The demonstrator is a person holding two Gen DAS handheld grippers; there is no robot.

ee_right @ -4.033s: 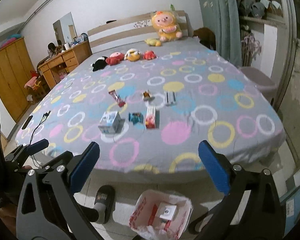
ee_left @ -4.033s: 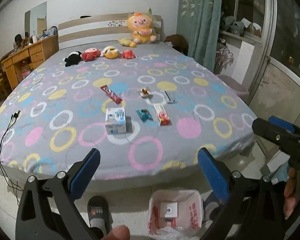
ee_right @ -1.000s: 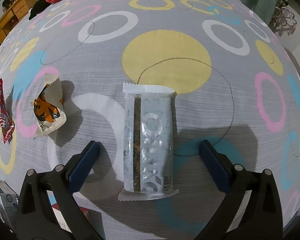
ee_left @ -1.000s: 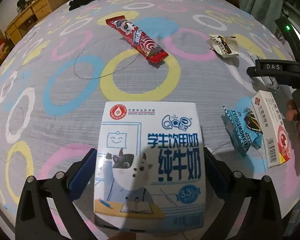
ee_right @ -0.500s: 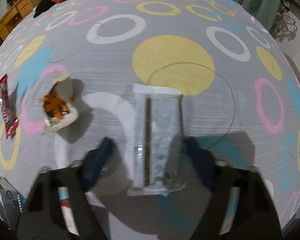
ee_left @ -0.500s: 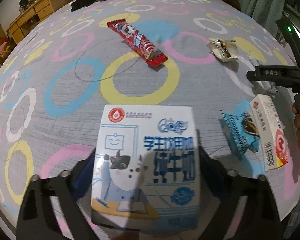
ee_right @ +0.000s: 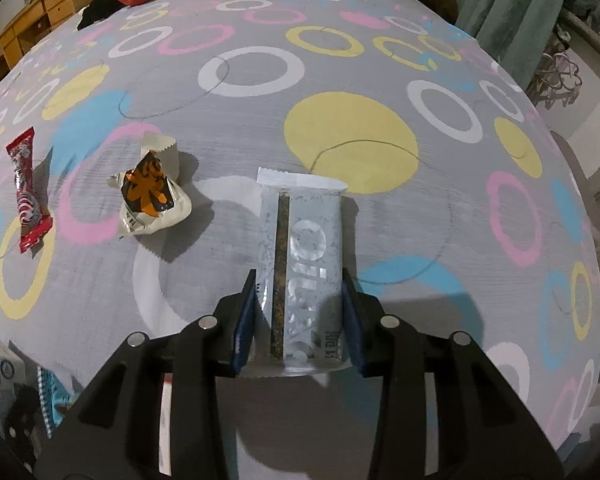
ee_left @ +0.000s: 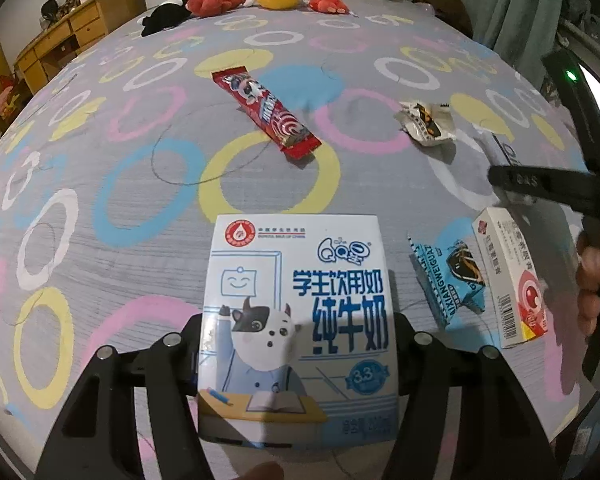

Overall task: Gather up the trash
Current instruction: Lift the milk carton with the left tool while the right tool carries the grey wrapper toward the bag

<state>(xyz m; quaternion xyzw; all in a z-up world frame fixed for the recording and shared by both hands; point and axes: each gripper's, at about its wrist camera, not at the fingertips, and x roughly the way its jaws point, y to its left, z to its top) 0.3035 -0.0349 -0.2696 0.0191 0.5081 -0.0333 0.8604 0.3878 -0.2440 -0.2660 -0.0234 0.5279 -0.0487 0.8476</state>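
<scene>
Both tools are gripping trash on the bed (ee_right: 380, 60): the left tool (ee_left: 298, 334) is clamping the milk carton (ee_left: 298, 320), and the right tool (ee_right: 298, 312) is pinching the silver wrapper (ee_right: 302, 248) at its six o'clock end. Next, I judge, both need lifting clear toward a bin.

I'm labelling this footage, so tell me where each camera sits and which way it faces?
Left wrist: on the left gripper, facing up the bed at the milk carton it clamps; fingertip below.
Right wrist: on the right gripper, facing the silver wrapper it clamps.
Shared: red wrapper and crumpled orange wrapper.
</scene>
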